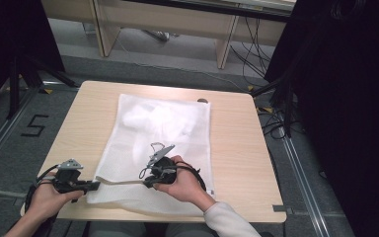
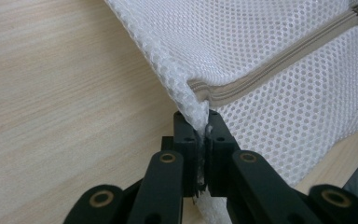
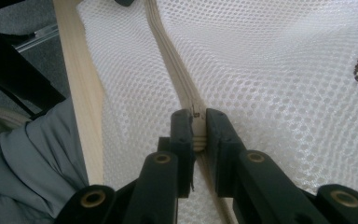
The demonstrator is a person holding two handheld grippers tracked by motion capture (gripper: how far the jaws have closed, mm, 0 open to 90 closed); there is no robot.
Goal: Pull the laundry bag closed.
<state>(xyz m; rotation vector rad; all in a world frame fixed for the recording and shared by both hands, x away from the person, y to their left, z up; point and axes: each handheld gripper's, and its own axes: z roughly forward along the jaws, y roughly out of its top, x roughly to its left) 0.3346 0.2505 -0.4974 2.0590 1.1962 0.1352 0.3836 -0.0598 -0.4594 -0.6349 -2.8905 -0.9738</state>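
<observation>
White mesh bag (image 1: 163, 133) flat on table (image 1: 237, 143), beige zipper (image 3: 175, 70), both grippers' fingers clamped on it

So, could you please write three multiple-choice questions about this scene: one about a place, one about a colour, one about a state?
1. Where does the left gripper hold the mesh bag?
A. at its corner, at the zipper's end
B. at its middle
C. at its far edge

2. What colour is the mesh bag?
A. blue
B. white
C. black

3. How are the jaws of the right gripper?
A. wide open above the table
B. closed on the zipper
C. closed on a cable

Answers: 1 A, the jaws pinch the mesh corner beside the zipper's end. 2 B, the mesh looks white in all views. 3 B, the beige zipper band sits between the jaws.
</observation>
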